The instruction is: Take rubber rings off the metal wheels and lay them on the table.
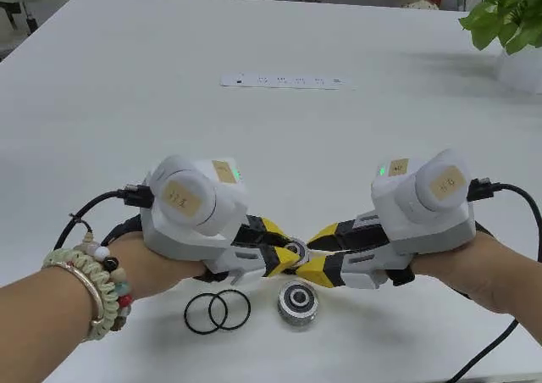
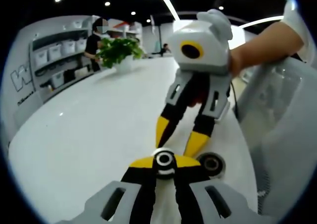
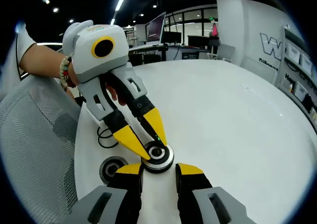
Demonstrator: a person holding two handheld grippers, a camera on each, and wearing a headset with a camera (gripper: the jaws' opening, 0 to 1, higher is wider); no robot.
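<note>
My left gripper (image 1: 284,256) clamps one metal wheel (image 1: 296,251) over the tabletop's (image 1: 254,146) near edge; my right gripper (image 1: 313,256) meets it, jaws narrowly apart. A second wheel (image 1: 298,302) lies there beside two overlapping rubber rings (image 1: 218,311).

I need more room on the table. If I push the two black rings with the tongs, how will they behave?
The rings are thin loops lying flat, so they probably weigh little and slide rather than roll. They overlap, so one may drag the other along. Being thin rubber, they likely bend out of round instead of moving stiffly.
</note>
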